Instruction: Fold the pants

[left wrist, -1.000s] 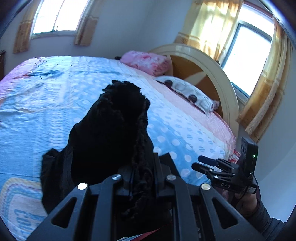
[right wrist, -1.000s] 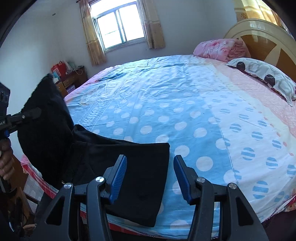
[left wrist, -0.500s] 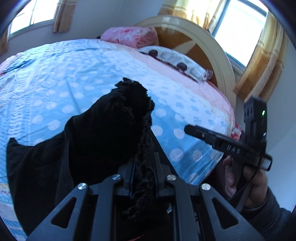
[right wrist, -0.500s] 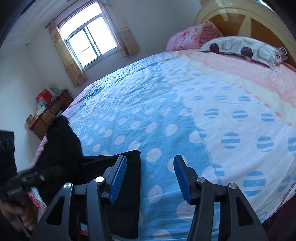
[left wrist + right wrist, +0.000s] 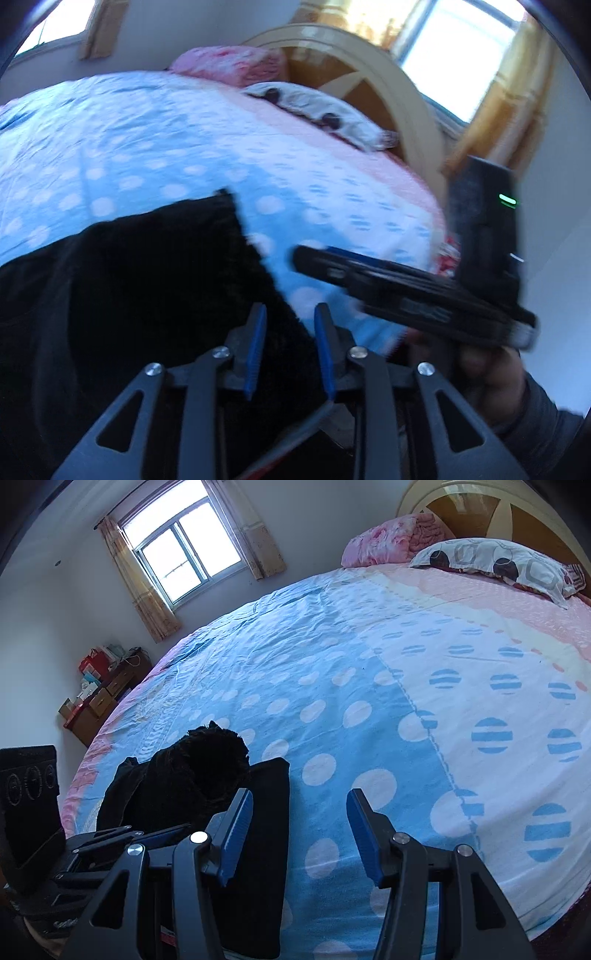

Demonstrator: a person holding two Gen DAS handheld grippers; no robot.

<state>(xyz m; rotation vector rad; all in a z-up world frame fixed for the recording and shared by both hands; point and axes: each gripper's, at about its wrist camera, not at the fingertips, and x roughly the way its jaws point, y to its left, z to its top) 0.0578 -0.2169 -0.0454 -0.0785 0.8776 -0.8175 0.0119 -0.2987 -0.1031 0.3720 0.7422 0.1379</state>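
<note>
Black pants (image 5: 207, 775) lie folded at the near edge of the blue dotted bed (image 5: 332, 672), with a bunched hump on top. In the left wrist view the pants (image 5: 147, 288) fill the lower left. My left gripper (image 5: 290, 332) hovers over their right edge, its jaws opening. Cloth lies under the gap, and the blue pads (image 5: 255, 347) do not press on it. My right gripper (image 5: 299, 805) stands open over the sheet just right of the pants, with nothing between its fingers. Each gripper shows in the other's view: the left gripper (image 5: 177, 830), the right gripper (image 5: 314, 262).
A patterned pillow (image 5: 495, 561) and a pink bundle (image 5: 384, 542) lie by the curved headboard (image 5: 369, 74). A low wooden cabinet (image 5: 99, 701) with boxes stands under the window. A hand in a grey sleeve (image 5: 517, 384) holds the right gripper.
My left gripper came down with the raised end of the pants and laid it on the rest. Its jaws parted and the cloth slipped out. The right gripper rolled and dipped slightly.
</note>
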